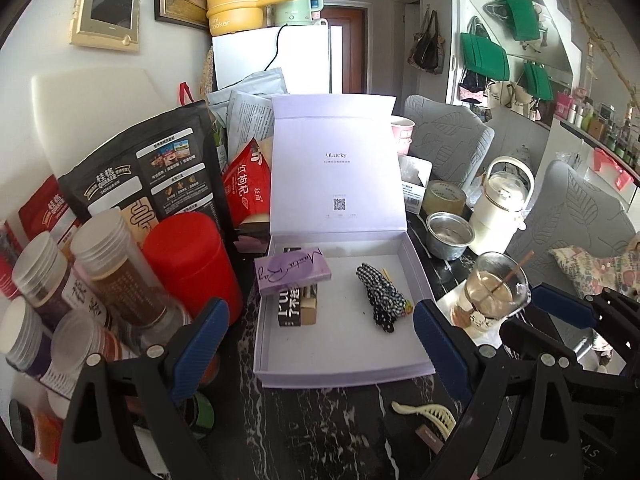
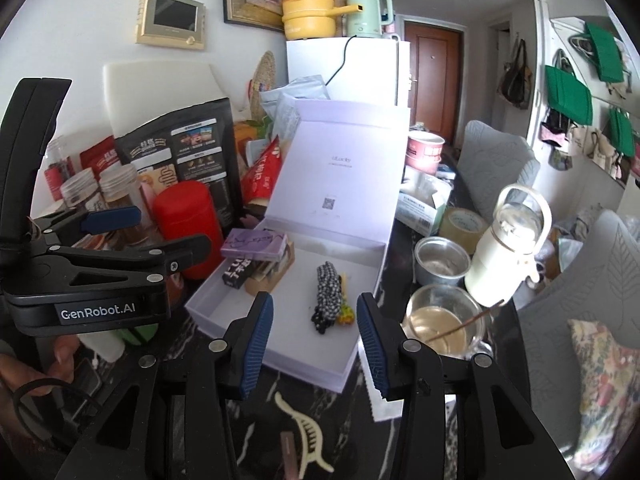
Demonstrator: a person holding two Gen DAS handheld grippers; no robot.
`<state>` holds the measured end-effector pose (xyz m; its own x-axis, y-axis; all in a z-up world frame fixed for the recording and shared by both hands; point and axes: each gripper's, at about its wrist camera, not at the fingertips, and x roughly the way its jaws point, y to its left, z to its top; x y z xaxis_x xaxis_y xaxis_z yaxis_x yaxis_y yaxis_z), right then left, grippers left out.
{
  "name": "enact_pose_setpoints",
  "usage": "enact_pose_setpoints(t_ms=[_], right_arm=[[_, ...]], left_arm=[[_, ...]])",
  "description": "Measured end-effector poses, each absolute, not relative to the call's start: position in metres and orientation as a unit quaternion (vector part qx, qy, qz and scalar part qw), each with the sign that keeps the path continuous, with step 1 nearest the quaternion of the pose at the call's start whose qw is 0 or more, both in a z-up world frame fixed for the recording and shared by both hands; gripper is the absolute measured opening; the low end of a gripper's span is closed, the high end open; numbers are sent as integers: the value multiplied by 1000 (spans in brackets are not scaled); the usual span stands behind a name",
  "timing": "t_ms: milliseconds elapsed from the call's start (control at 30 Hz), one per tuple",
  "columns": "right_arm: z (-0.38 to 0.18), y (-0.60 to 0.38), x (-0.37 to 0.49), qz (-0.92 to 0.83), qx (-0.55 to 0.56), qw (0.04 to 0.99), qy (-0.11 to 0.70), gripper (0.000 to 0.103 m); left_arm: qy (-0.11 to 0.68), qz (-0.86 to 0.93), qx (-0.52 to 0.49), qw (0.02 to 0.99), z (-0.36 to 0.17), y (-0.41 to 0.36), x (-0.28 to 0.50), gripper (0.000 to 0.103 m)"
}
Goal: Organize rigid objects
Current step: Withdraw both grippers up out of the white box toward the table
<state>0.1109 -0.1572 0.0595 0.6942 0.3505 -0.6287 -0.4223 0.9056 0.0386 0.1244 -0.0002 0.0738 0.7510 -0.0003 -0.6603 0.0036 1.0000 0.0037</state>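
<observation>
An open pale lilac box [image 1: 424, 280] [image 2: 360, 344] lies on the dark marble table, lid standing up behind it. Inside it are a purple card box [image 1: 294, 274] [image 2: 256, 244] on top of a black box [image 1: 290, 308] [image 2: 238, 274], and a black-and-white checked hair piece [image 1: 380, 298] [image 2: 328, 296]. A cream claw clip [image 1: 428, 414] [image 2: 306, 432] and a small brown clip [image 1: 430, 438] [image 2: 288, 452] lie in front of the box. My left gripper [image 1: 320, 344] [image 2: 160, 232] hangs open above the box's near edge, empty. My right gripper [image 2: 314, 344] [image 1: 552, 320] is open too, nothing between its pads.
A red canister [image 1: 188, 264] and several lidded jars [image 1: 112, 264] crowd the left, with black pouches [image 1: 160, 168] behind. To the right stand a glass cup with a stick [image 1: 492, 292], a steel bowl [image 1: 450, 236], a tape roll [image 1: 444, 198] and a white jug [image 1: 502, 208]. Grey chairs sit beyond.
</observation>
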Motion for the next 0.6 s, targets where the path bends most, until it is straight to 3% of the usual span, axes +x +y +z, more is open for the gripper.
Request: enact_pose_setpoints(t_ms=[600], right_arm=[[43,-173,40,209,-51,917,335,43]], left_arm=[[369,-16,0,929,58,-8,56,95]])
